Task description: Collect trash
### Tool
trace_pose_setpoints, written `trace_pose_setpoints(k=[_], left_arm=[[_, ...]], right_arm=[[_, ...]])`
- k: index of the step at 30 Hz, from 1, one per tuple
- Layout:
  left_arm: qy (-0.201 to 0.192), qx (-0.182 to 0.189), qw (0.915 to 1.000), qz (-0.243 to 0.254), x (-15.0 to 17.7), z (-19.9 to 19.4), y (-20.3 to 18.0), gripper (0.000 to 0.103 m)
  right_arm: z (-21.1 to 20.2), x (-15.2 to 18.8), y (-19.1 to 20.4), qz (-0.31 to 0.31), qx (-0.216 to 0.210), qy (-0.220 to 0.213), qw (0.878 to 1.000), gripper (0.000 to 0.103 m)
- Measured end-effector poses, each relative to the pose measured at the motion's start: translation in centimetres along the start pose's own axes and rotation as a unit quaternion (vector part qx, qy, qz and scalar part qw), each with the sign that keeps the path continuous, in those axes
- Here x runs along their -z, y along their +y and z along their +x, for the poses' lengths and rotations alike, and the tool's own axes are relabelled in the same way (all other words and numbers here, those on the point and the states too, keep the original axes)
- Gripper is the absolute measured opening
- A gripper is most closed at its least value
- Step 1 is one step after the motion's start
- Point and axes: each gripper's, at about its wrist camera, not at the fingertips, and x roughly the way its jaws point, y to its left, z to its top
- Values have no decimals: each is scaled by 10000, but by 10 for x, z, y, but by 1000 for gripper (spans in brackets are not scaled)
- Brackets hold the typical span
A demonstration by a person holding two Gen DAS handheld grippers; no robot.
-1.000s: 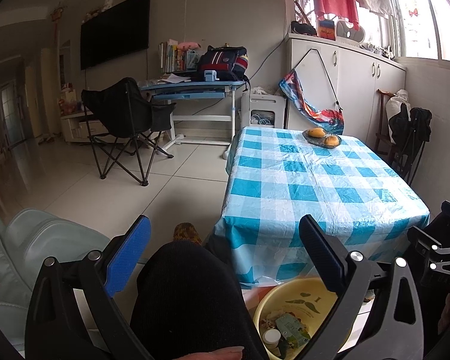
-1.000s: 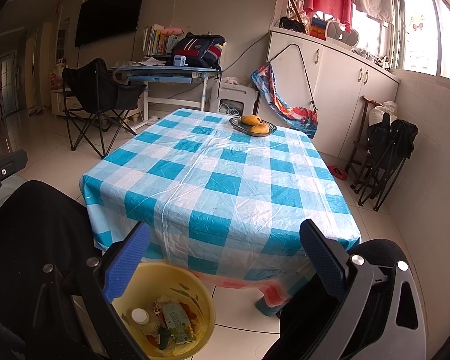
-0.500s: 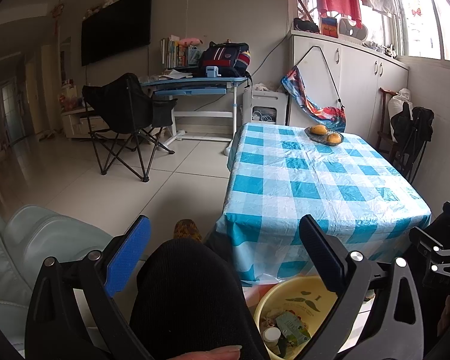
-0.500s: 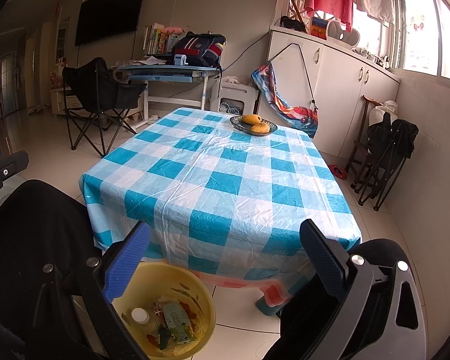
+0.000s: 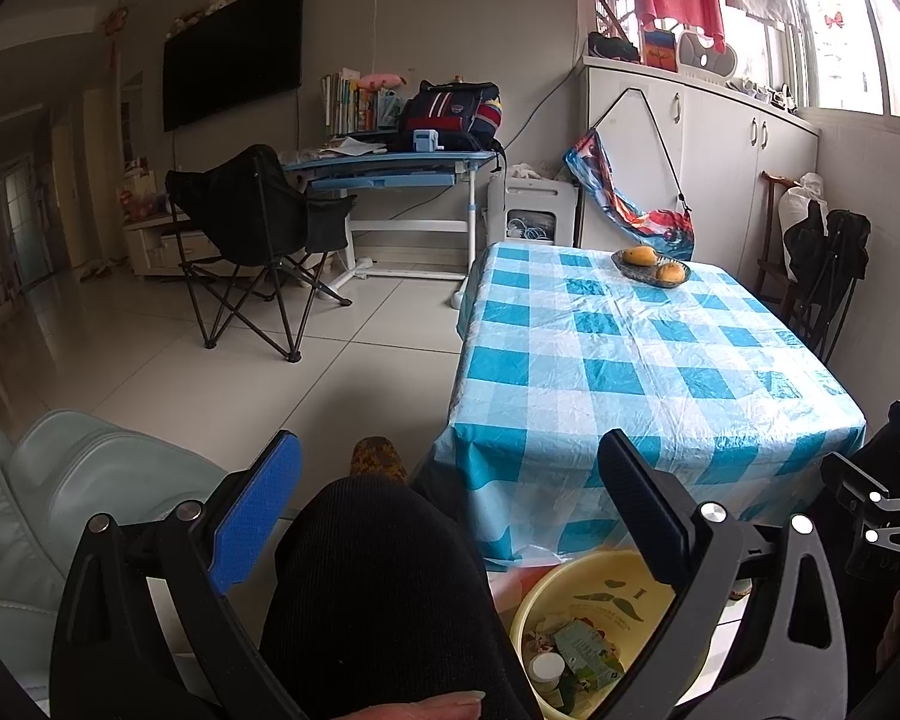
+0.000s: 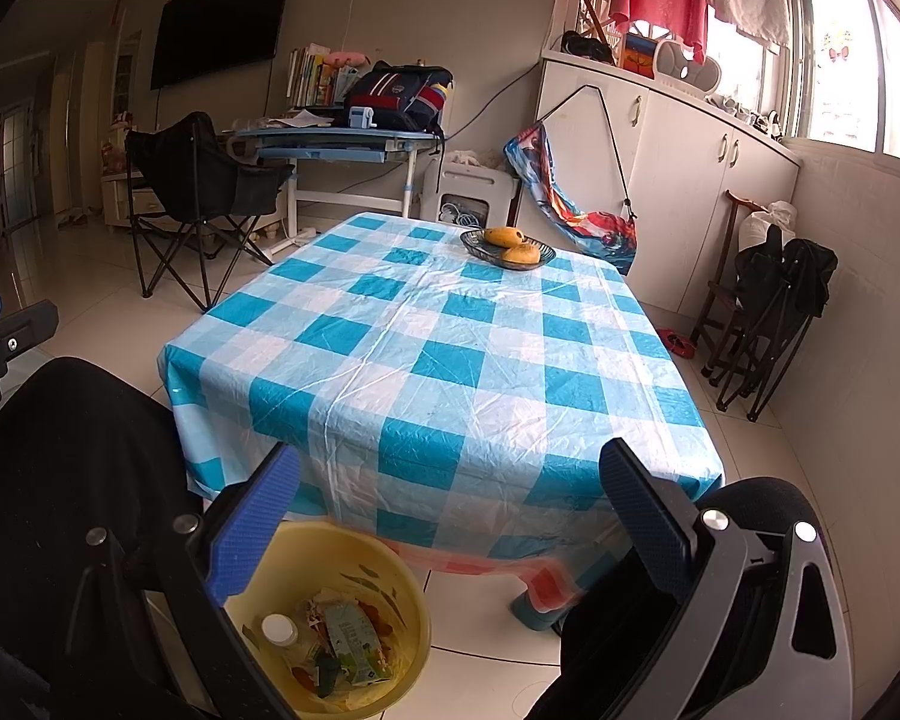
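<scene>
A yellow bin [image 6: 402, 588] stands on the floor at the near edge of the table; it also shows in the left wrist view [image 5: 594, 594]. Trash lies in it: a green carton [image 6: 354, 639] and a white-capped bottle [image 6: 279, 630]. My left gripper [image 5: 450, 480] is open and empty, held above a black-clad knee [image 5: 378, 588]. My right gripper [image 6: 450, 486] is open and empty, above the bin and the table's near edge. The right gripper's side shows at the right edge of the left wrist view.
The table with a blue-white checked cloth [image 6: 450, 348] carries a dark dish of yellow fruit [image 6: 507, 246] at its far end. A black folding chair [image 5: 240, 222] and a blue desk [image 5: 390, 168] stand behind. A folded chair [image 6: 774, 312] leans at the right wall. A pale sofa arm [image 5: 78, 480] is at the left.
The left wrist view has tilted slightly, so the room and table sit a little lower in the frame. The right gripper has barely moved. Both stay open.
</scene>
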Motion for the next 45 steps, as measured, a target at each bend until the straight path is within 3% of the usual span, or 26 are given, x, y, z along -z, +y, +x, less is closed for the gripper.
trace_pose_setpoints(k=[45], left_arm=[[97,10,9999,-23,5,6,10,96]], right_arm=[[3,2,1,-160,3,64,9999,95]])
